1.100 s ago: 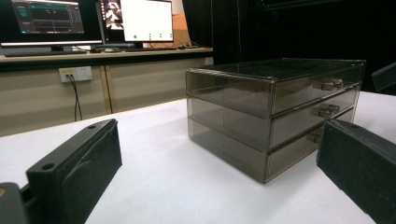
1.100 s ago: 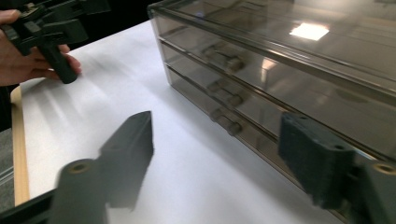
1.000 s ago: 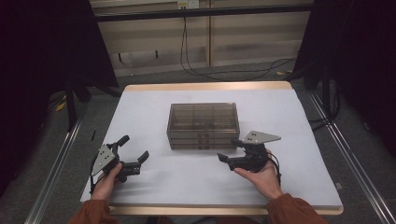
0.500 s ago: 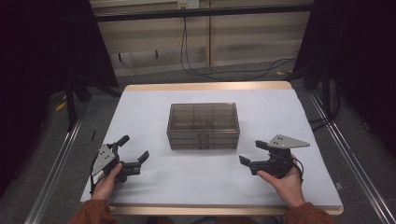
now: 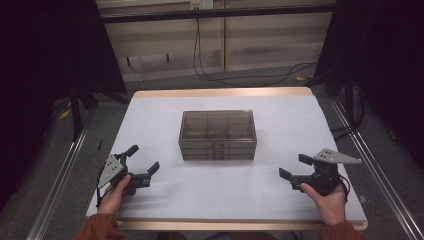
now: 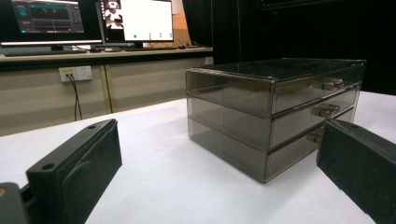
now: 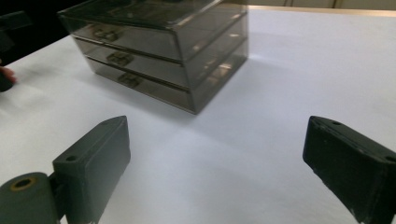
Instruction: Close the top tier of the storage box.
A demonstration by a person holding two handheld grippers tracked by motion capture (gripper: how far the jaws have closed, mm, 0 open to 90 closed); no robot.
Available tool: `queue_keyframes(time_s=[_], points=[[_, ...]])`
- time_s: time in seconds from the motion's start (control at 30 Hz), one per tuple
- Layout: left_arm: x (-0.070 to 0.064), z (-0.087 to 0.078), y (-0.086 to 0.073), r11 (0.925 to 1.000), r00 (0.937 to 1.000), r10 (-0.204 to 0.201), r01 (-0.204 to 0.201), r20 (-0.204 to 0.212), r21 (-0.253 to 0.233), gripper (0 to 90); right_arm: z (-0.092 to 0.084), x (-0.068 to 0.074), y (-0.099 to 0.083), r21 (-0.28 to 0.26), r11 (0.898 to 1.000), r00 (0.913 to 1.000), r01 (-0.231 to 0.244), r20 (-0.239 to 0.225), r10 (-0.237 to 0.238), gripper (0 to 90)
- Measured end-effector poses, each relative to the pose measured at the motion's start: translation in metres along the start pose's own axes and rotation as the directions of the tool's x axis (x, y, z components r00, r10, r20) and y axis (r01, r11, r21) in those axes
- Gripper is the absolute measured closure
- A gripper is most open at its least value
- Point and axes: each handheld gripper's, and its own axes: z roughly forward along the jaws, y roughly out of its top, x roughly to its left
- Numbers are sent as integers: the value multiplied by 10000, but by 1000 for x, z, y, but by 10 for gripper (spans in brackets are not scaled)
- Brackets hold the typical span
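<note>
At the frame's centre, on the white table [image 5: 150, 115], stands the drawer box [image 5: 217, 135]: smoky clear plastic, three shut drawers with small handles facing the lower edge. Bare tabletop surrounds it. Lower left, the left gripper [image 5: 142, 164] gapes empty; lower right, the right gripper [image 5: 294, 166] has just been opening, jaws empty.

Drawer unit's [image 5: 217, 135] contents indistinct behind smoky walls; its lowest handle [image 6: 314, 137] partly behind a finger.

counter [image 5: 165, 200]: white top, wood edge | two screens [image 6: 88, 21]: on, back desk | cable [image 5: 200, 55]: hangs by wall | plug box [image 6: 74, 73]: on wall
</note>
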Motion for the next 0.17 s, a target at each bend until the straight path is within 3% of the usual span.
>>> queue_keyframes(time_s=[0.17], points=[[1,0,0,10000,10000,49,-49,-13,48,0,-1,-13,-8,296,9995,9981,-74,608,56,58]])
